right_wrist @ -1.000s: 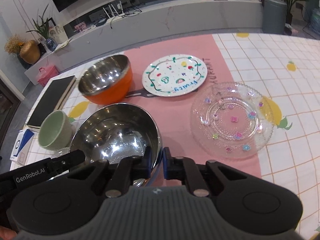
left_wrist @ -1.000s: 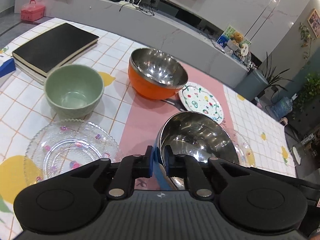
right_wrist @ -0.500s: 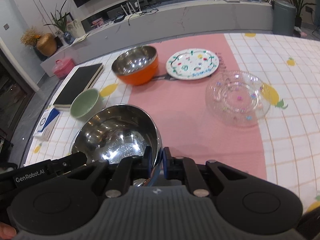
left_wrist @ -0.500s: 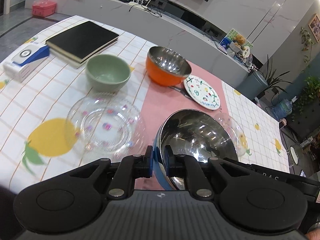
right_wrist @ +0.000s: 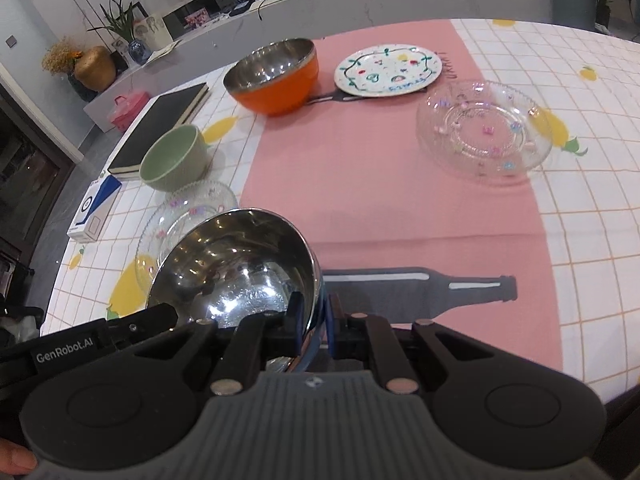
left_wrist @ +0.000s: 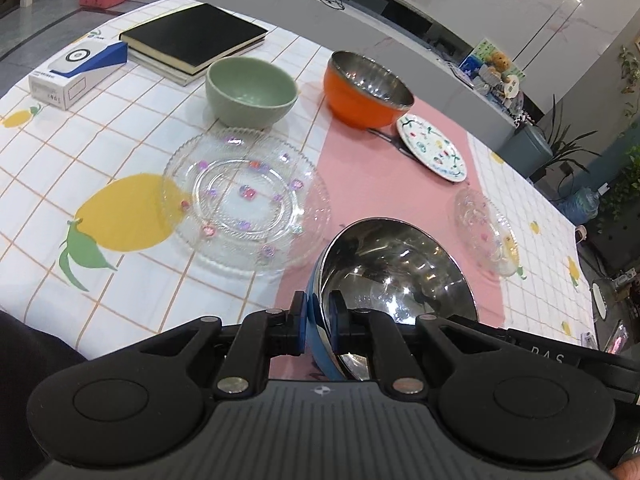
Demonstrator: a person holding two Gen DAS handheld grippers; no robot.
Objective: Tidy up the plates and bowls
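Observation:
Both grippers are shut on the rim of a steel bowl with a blue outside [left_wrist: 394, 268] [right_wrist: 236, 264], held above the table near its front edge. My left gripper [left_wrist: 318, 316] clamps its left rim; my right gripper [right_wrist: 314, 312] clamps its right rim. On the table stand an orange steel bowl [left_wrist: 366, 92] [right_wrist: 274, 76], a green bowl [left_wrist: 250, 92] [right_wrist: 174, 164], a painted white plate [left_wrist: 432, 148] [right_wrist: 388, 70] and two clear glass plates, one on the left [left_wrist: 244, 200] [right_wrist: 180, 220], one on the right [left_wrist: 486, 228] [right_wrist: 484, 132].
A black book [left_wrist: 192, 38] [right_wrist: 164, 124] and a white and blue box [left_wrist: 78, 70] [right_wrist: 94, 210] lie at the table's far left. A pink runner [right_wrist: 380, 184] with a printed grey bottle crosses the middle. A grey counter [left_wrist: 360, 12] runs behind the table.
Both grippers have pulled back and up with the steel bowl; the table's objects look farther away, then the view drops closer over the left glass plate.

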